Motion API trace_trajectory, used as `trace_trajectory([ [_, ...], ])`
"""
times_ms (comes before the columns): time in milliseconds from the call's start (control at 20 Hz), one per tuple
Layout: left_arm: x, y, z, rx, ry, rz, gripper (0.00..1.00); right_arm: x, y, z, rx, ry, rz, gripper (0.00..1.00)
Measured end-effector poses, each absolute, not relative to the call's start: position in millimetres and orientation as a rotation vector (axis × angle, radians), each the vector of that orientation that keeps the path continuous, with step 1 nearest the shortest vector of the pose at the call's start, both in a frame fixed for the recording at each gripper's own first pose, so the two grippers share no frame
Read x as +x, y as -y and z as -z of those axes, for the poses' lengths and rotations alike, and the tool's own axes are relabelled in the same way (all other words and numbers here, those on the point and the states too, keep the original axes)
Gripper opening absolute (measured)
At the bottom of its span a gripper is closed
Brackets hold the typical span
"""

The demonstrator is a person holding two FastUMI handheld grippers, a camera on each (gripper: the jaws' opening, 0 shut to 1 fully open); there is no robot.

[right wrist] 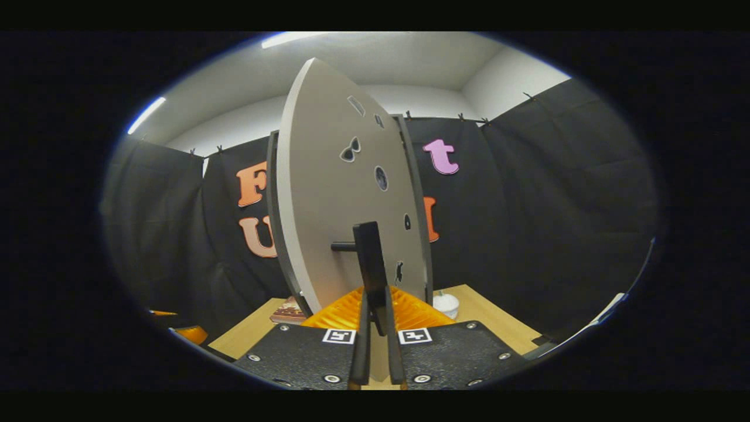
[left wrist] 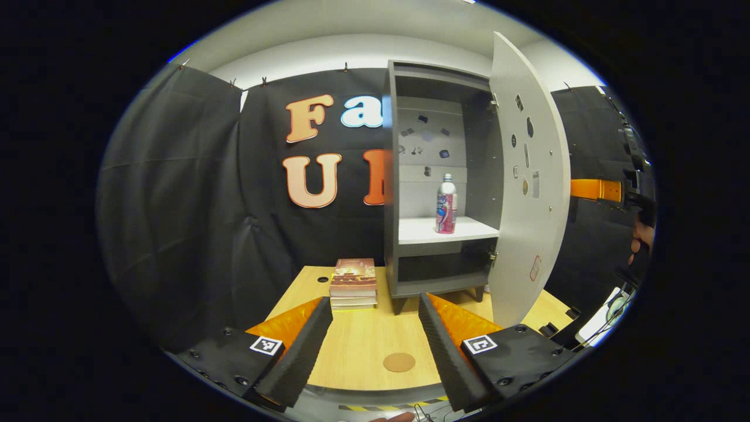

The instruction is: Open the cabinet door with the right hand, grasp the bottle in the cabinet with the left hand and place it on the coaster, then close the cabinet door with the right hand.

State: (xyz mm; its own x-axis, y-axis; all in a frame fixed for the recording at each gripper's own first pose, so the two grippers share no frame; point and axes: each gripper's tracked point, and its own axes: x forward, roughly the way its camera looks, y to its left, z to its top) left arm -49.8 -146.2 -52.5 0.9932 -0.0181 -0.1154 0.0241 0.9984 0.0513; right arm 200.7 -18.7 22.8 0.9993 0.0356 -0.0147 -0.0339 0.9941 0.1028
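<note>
Right claw [right wrist: 375, 328] pinching door [right wrist: 345, 205] handle [right wrist: 370, 264]; left claw [left wrist: 375, 340] spread, over surface [left wrist: 363, 343]. Bottle [left wrist: 446, 204] upright on shelf [left wrist: 445, 230]. Risk I see: door swinging back, blocking my reach

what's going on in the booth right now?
A person works two handheld claws at a small grey cabinet on a light wooden table. The right claw is shut on the black bar handle of the pale grey cabinet door, which stands swung open. The left claw hangs open, back from the cabinet. The white-and-pink bottle stands upright on the white shelf, ungrasped. The round brown coaster lies bare on the table between the left claw's fingers.
</note>
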Motion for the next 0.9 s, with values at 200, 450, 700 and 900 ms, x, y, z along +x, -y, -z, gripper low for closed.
trace_trajectory([
  [200,-53,171,57,0.056,-0.126,0.042,0.94,203,38,-24,0.083,-0.001,-0.002,0.14],
  [450,-53,197,63,0.061,-0.14,0.061,0.94,201,59,-25,0.109,-0.005,0.025,0.14],
  [700,-52,219,52,0.083,-0.12,0.072,0.94,199,62,-23,0.133,-0.013,-0.034,0.13],
  [900,-40,229,41,0.08,-0.085,0.076,0.93,195,57,-26,0.179,0.0,-0.053,0.08],
])
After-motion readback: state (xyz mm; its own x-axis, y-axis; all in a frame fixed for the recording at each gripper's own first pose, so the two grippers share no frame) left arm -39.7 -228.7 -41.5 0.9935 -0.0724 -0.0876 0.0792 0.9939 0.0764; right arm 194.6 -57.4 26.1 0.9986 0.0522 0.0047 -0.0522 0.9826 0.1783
